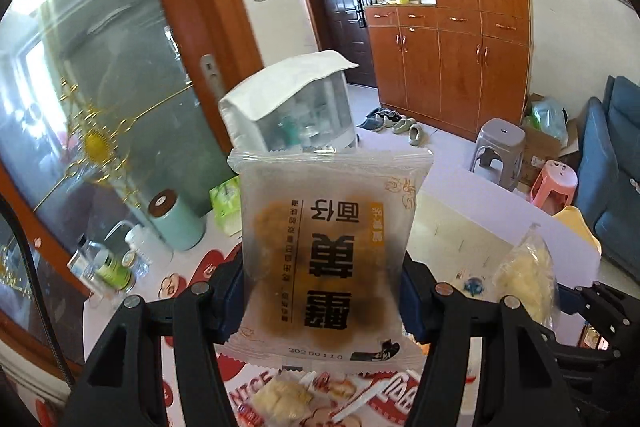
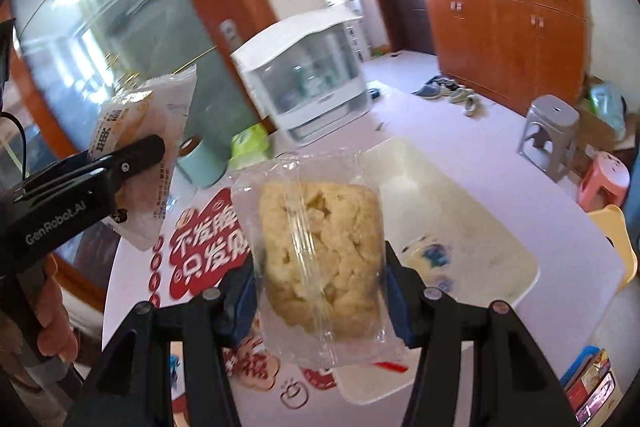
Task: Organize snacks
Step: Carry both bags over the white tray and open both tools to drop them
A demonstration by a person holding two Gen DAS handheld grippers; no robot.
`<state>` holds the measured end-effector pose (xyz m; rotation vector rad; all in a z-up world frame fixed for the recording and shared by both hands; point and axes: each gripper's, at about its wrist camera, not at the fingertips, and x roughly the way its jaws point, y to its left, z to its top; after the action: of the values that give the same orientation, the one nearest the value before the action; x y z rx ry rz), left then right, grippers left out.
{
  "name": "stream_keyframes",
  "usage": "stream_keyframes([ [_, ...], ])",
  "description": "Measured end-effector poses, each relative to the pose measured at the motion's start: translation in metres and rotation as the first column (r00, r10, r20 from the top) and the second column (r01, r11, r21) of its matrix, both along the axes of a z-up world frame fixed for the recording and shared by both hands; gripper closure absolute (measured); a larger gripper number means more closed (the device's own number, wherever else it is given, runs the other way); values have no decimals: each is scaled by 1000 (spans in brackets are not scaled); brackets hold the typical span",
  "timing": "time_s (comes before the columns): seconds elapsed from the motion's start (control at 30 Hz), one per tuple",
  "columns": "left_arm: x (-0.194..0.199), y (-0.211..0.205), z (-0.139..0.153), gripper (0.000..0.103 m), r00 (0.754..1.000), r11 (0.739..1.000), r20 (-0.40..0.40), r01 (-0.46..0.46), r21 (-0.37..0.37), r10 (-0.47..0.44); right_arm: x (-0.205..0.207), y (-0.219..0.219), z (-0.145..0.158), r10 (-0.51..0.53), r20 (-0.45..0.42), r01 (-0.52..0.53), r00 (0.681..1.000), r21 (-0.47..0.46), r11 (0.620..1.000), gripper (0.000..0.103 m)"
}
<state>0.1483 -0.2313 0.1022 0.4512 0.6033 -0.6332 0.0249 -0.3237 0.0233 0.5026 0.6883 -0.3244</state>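
left gripper (image 1: 322, 301): jaws clamped on the frosted snack packet (image 1: 326, 251), pinched across its lower half from both sides. Packet stands upright, print upside-down to the camera, brown pastry showing through the film. Side pinch probably keeps the flat pack from folding over.

right gripper (image 2: 320, 301): jaws clamped on the clear-wrapped yellow cake (image 2: 320, 251), again gripped at the lower sides so the soft crumb isn't crushed at the middle. Wrapper seam runs up the face.

both loads: lifted clear of the table (image 2: 500, 183), nothing resting. Right view shows the left gripper off to the left side with its packet raised, well apart from the cake.

white tray (image 2: 400, 163): sits on the table directly beyond and under the right gripper. One small blue-and-white wrapped item (image 2: 434, 257) lies in it. Likely the drop target, judging by the task.

loose snacks: a yellow piece (image 1: 284, 397) and red-printed wrappers lie on the table mat below the left gripper, not yet sorted.

stage: my read is carry phase, both hands loaded, headed for the tray.

next: lower the cake over bare tray floor beside the blue item, then release. Left packet follows.

risk: slick film could slip in a side pinch; cake deforms if squeezed harder.

clutter: teal canister (image 1: 176, 219) and clear-fronted white cabinet (image 2: 308, 87) at the far table side, out of the path.
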Motion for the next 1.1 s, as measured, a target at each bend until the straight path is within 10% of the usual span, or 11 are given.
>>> stream_keyframes([
  [0.73,52,-114,-145,41,977,980,-211,1,198,41,23,-62,-77,-38,-185,56,982,91,994,48],
  [0.87,55,-120,-157,21,976,972,-208,-19,233,69,29,-66,-85,-32,-220,53,975,91,994,48],
  [1.1,54,-117,-153,15,985,965,-151,-41,258,83,34,-66,-94,-18,-266,40,964,77,996,38],
])
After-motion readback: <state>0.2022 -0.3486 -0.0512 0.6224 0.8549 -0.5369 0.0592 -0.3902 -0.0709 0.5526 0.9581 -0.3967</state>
